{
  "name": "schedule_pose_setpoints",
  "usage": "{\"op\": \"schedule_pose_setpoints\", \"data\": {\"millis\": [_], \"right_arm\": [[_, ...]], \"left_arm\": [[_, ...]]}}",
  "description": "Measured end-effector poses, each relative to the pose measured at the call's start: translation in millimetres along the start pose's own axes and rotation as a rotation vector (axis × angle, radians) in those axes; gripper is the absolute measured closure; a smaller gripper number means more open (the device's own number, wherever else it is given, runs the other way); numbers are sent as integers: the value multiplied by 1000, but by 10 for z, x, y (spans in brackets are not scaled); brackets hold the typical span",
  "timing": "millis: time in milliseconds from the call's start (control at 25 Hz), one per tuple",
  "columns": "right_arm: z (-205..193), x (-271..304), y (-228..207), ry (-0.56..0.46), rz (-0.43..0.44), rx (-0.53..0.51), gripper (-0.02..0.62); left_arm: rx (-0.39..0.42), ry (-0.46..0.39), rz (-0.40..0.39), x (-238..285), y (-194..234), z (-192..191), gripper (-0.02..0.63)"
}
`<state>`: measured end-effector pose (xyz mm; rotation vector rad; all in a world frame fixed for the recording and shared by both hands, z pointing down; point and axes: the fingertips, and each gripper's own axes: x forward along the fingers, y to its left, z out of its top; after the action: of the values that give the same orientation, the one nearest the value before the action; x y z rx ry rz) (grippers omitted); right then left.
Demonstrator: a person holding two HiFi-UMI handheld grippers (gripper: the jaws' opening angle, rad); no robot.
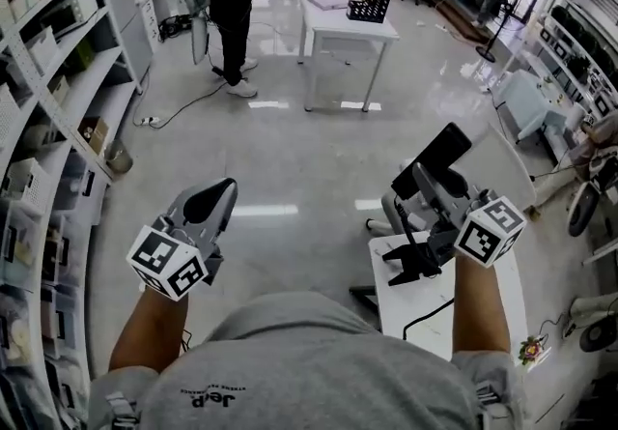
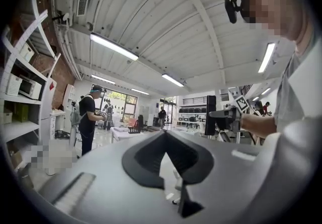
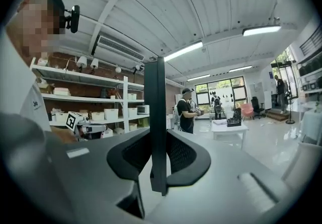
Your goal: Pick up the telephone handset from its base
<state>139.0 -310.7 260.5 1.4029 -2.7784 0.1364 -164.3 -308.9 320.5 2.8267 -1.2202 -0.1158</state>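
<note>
A flat black telephone handset (image 1: 435,157) is held up in the air over the floor, with my right gripper (image 1: 423,179) shut on its lower part. In the right gripper view the handset (image 3: 155,112) stands upright and edge-on between the two dark pads, rising well above them. The left gripper view also catches the handset (image 2: 210,115) off to the right. My left gripper (image 1: 220,190) is raised at the left, level with the right one. Its jaws meet at the tips (image 2: 163,135) with nothing between them. I see no telephone base.
A small white table (image 1: 425,307) with a black cable (image 1: 425,317) is under my right forearm. White shelving (image 1: 58,100) runs along the left. Farther off stands a white table (image 1: 348,27) bearing a black basket (image 1: 372,3), with a person (image 1: 230,3) beside it.
</note>
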Motion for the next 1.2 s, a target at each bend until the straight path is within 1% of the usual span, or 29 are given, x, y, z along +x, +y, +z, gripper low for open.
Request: {"op": "schedule_pose_setpoints", "data": {"millis": [80, 280, 440, 560, 800, 1200], "right_arm": [[40, 187, 86, -6, 42, 22, 518], [84, 519, 250, -19, 106, 63, 518], [124, 739, 408, -25, 162, 74, 518], [142, 857, 525, -27, 186, 65, 518], [190, 907, 622, -32, 198, 59, 518], [166, 797, 609, -32, 172, 61, 518]], "left_arm": [[-1, -9, 25, -101, 105, 90, 548], [9, -23, 66, -280, 259, 288, 548], [18, -32, 80, -376, 357, 438, 548], [19, -40, 80, -424, 402, 530, 548], [14, -55, 57, -414, 411, 636, 548], [9, -45, 11, -310, 305, 602, 548]]}}
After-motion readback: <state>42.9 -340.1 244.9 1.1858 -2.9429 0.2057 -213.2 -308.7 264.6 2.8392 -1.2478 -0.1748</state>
